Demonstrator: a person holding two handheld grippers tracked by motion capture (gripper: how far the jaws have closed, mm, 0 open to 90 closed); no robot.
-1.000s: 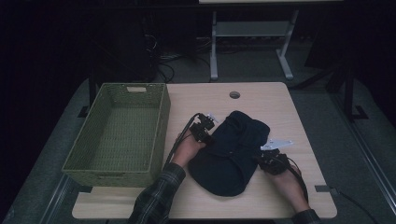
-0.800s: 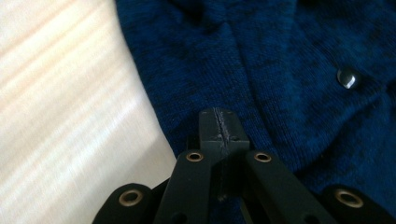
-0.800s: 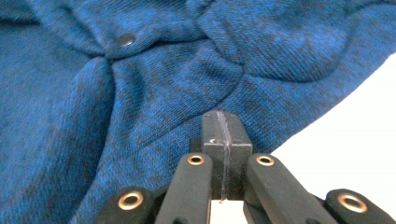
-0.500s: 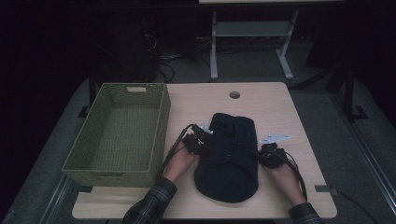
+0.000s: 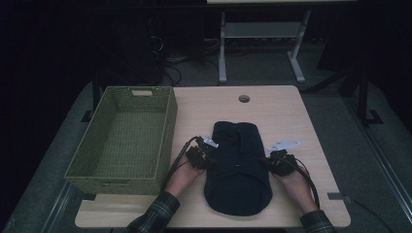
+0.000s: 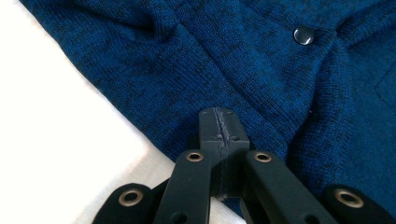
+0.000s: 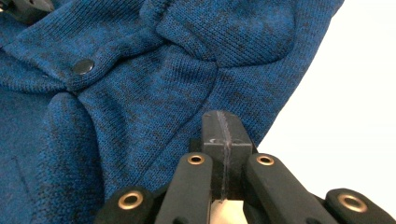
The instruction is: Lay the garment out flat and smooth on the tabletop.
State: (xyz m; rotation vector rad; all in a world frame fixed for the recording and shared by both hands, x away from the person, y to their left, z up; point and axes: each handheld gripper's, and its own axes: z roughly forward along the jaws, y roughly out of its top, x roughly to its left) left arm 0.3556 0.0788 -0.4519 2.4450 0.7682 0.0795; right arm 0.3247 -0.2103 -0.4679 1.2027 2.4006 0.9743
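Observation:
A dark blue knitted garment [image 5: 238,165] lies flat and lengthwise on the light wooden table [image 5: 291,116], its snap buttons [image 6: 303,35] facing up. My left gripper [image 5: 206,158] is at the garment's left edge and my right gripper [image 5: 269,164] at its right edge, both near the middle of its length. In the left gripper view the jaws [image 6: 218,123] are shut, pads together, tips lying on the knit [image 6: 233,56] just inside its edge. The right gripper's jaws [image 7: 223,128] are shut the same way on the knit [image 7: 140,93]. No fabric shows between either pair of pads.
A green woven basket [image 5: 165,131] stands on the table's left part, close to my left hand. A round cable hole [image 5: 244,98] sits near the far edge. Beyond the table is a dark floor with a white frame [image 5: 262,34].
The garment has turned from a slant to lie straight and has slid toward the person. My left gripper has come nearer along its left edge. The right gripper has hardly moved.

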